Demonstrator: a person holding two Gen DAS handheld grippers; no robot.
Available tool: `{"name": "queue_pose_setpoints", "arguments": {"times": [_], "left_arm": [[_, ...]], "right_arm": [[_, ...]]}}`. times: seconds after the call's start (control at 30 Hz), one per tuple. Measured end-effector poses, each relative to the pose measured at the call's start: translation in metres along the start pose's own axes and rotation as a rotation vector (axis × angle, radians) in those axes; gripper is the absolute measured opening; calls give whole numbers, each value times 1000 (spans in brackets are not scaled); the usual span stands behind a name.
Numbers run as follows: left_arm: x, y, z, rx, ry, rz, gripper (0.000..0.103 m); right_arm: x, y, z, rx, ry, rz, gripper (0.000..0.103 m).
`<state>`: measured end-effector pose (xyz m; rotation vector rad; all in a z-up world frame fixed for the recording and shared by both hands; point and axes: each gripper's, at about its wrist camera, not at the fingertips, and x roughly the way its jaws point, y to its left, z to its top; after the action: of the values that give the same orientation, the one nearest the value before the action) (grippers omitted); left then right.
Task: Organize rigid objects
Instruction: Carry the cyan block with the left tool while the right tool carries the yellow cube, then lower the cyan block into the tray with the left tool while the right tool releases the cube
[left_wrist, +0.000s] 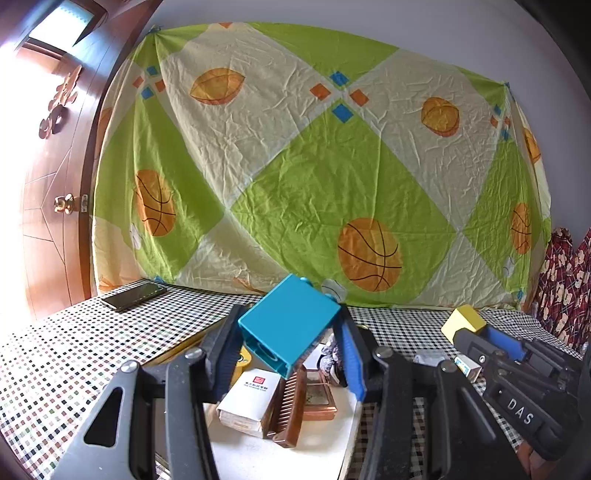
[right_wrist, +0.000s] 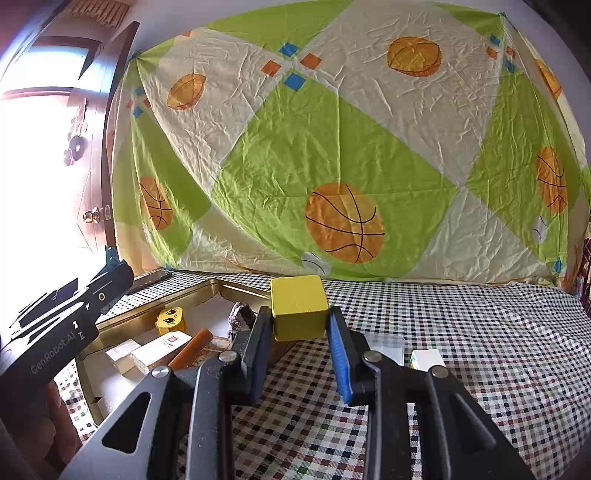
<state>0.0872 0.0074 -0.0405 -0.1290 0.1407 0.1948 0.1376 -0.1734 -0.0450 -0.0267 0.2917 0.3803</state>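
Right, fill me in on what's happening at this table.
A person is tidying small items with a handheld gripper in each hand. The left gripper holds a teal block tilted above the gold-rimmed tray, which already contains a white box and a brown comb. The right gripper grips a yellow block over the checkered tablecloth, beside the tray.

Teal block (left_wrist: 291, 325), yellow cube (right_wrist: 299, 308), checked tablecloth (right_wrist: 461, 332), green-and-cream sheet (left_wrist: 295, 166) printed with orange basketballs.
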Motion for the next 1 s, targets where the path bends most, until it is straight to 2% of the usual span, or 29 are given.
{"name": "queue_pose_setpoints", "arguments": {"times": [0.83,1.0], "left_arm": [[7,39,4,-40,25,44,48],[13,48,4,-44,53,58,48]], "right_arm": [[20,45,3,-63,28,85,33],[29,57,5,-77,42,113,33]]}}
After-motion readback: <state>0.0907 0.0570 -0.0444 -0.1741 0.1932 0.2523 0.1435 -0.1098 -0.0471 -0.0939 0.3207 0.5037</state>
